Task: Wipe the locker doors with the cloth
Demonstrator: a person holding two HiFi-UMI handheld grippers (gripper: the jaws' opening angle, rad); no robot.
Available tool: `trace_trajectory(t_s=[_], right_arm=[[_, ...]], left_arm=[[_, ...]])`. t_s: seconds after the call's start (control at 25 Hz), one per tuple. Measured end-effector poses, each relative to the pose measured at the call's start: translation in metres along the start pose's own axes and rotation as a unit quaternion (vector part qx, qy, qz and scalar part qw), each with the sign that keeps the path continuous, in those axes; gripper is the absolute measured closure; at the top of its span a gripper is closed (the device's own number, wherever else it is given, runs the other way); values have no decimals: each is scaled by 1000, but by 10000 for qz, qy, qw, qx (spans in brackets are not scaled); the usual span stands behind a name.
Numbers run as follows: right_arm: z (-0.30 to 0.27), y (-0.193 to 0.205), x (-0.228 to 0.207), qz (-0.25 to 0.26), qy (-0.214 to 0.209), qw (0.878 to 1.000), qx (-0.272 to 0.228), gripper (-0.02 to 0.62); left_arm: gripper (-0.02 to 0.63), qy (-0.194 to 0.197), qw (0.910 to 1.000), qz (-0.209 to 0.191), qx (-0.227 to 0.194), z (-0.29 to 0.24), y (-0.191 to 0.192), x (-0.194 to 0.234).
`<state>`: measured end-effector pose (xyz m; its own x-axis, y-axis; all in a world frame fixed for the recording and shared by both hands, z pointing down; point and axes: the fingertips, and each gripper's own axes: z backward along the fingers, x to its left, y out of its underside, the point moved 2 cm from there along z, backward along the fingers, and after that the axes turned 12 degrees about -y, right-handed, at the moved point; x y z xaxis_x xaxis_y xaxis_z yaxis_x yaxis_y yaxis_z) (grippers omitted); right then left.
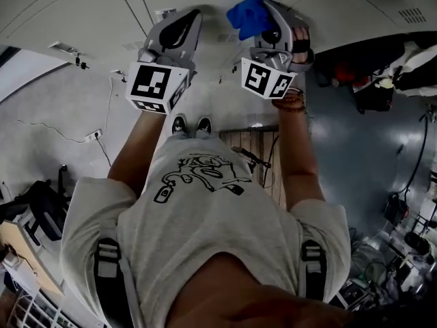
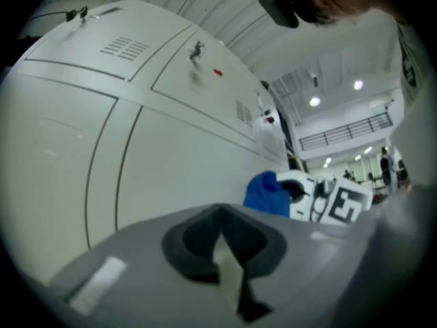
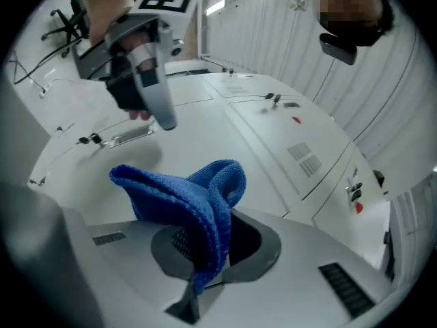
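Observation:
White locker doors [image 1: 89, 12] fill the top of the head view, with both grippers held up against them. My right gripper [image 1: 272, 11] is shut on a blue knitted cloth [image 1: 248, 15], which bunches up to its left against the door. In the right gripper view the cloth [image 3: 194, 207] folds out of the shut jaws over a locker door [image 3: 225, 135]. My left gripper [image 1: 184, 20] is just left of it, shut, with nothing between its jaws. In the left gripper view the cloth [image 2: 268, 193] and the right gripper [image 2: 321, 202] show beside a locker door [image 2: 184, 156].
The doors carry vent slots [image 3: 305, 158], small latches [image 3: 273, 100] and red marks [image 2: 218, 72]. Below me are my shoes [image 1: 191, 124], a slatted wooden piece [image 1: 258, 149], floor cables [image 1: 68, 134], a dark chair [image 1: 41, 207] at left and bags [image 1: 375, 87] at right.

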<state>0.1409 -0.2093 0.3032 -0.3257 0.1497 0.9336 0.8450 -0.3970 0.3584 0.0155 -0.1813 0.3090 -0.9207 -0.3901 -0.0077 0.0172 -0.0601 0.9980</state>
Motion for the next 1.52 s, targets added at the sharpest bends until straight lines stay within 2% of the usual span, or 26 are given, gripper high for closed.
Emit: trace_trajectory(t_s=[0.16, 0.28, 0.4, 0.52, 0.72, 1.0, 1.08, 1.16, 1.2, 1.24, 1.28, 1.32, 1.44, 1.48, 1.52], right_arm=[[4, -20, -70, -227, 645, 9975, -160, 565], [6, -30, -102, -362, 959, 9945, -215, 565], [5, -38, -113, -508, 1133, 9920, -238, 566], [1, -46, -103, -567, 1187, 9908, -310, 566], [-11, -55, -48, -475, 870, 9940, -455, 566], [-28, -57, 63, -803, -111, 9959, -403, 566], [-29, -55, 76, -1017, -289, 9938, -347, 566], [-30, -56, 75, -1500, -509, 9869, -294, 566], [-29, -57, 73, -1897, -678, 9791, -291, 566], [-28, -58, 69, -2414, -869, 9659, -342, 566], [-24, -61, 65, -3035, -1059, 9458, -451, 566], [-17, -65, 61, -3717, -1246, 9181, -578, 566], [11, -79, 54, -5505, -1663, 8134, -874, 566], [21, -83, 52, -5869, -1672, 7866, -944, 566], [29, -86, 50, -6096, -1628, 7692, -1009, 566]], left_arm=[[604, 18, 9997, -48, -221, 5, -23, 2], [604, 3, 9994, -83, -336, 8, -36, 6], [604, -37, 9991, -104, -407, 13, -43, 13], [604, -100, 9991, -122, -394, 17, -44, 20], [604, -254, 9993, -130, -234, 26, -31, 35], [604, -475, 9987, -90, 135, 41, -1, 58], [604, -496, 9985, -94, 209, 48, 4, 61], [604, -522, 9982, -108, 265, 54, 7, 66], [604, -535, 9981, -108, 281, 57, 8, 68], [604, -543, 9981, -102, 288, 59, 8, 70], [604, -537, 9981, -89, 288, 62, 7, 70], [604, -513, 9982, -65, 289, 64, 7, 68], [604, -345, 9988, 47, 357, 70, 7, 56], [604, -289, 9988, 80, 385, 71, 8, 51], [604, -251, 9988, 105, 403, 71, 9, 47]])
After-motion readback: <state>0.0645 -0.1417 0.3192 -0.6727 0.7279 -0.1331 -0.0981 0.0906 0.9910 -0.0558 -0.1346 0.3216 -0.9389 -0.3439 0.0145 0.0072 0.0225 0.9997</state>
